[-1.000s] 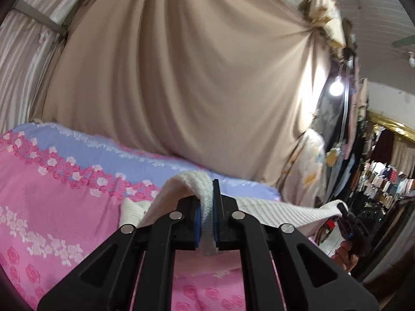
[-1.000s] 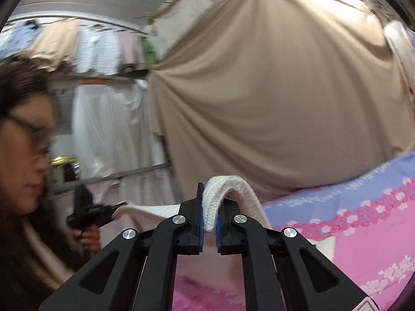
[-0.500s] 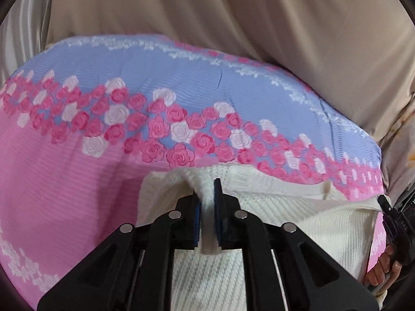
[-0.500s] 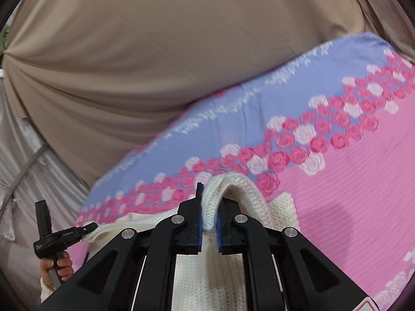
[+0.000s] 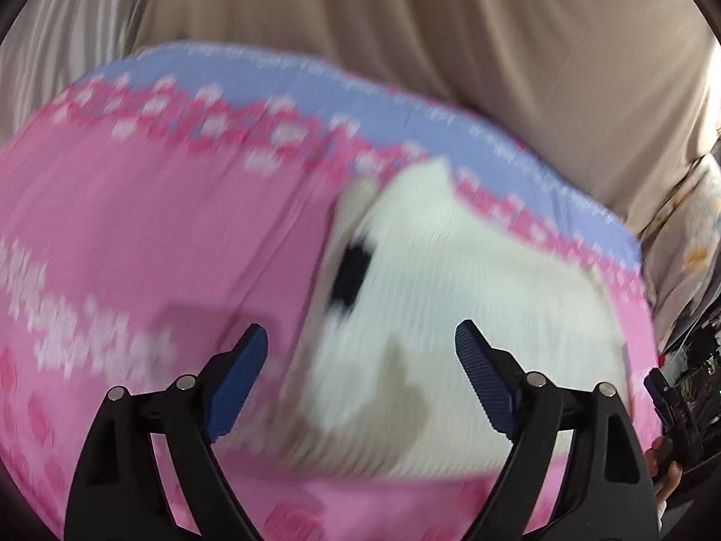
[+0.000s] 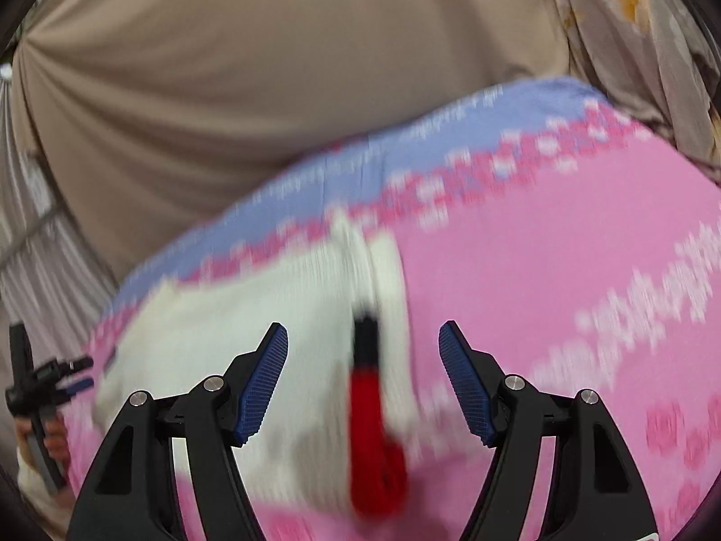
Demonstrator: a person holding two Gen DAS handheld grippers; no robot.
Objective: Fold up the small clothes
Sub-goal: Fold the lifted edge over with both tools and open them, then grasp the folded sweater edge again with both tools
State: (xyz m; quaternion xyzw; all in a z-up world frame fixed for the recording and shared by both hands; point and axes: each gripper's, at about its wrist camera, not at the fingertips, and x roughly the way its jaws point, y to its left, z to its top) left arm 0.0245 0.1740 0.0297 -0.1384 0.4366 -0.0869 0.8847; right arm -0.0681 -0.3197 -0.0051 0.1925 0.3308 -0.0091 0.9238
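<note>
Beige curtain (image 5: 450, 45) behind, pink flowered bedsheet (image 5: 157, 225) below. On sheet, white knit garment (image 5: 450, 297) lying, blurred. Left gripper (image 5: 360, 374) and right gripper (image 6: 362, 369) above it, jaws spread wide, holding nothing.

- The knitted garment (image 5: 455, 315) lies flat on the bedspread (image 5: 135, 234), its far edge near the flowered band that crosses the cover.
- The left gripper (image 5: 360, 374) hangs over the garment's left part, fingers spread wide, nothing between them.
- The right gripper (image 6: 362, 378) hangs over the garment's right edge, its fingers likewise apart and free of the cloth.
- A patch on the garment (image 6: 374, 451) lies between the right gripper's fingers, below them.
- Behind the bed a draped curtain (image 5: 450, 45) closes off the back.
- Each gripper shows at the other view's outer edge, beside the garment.
</note>
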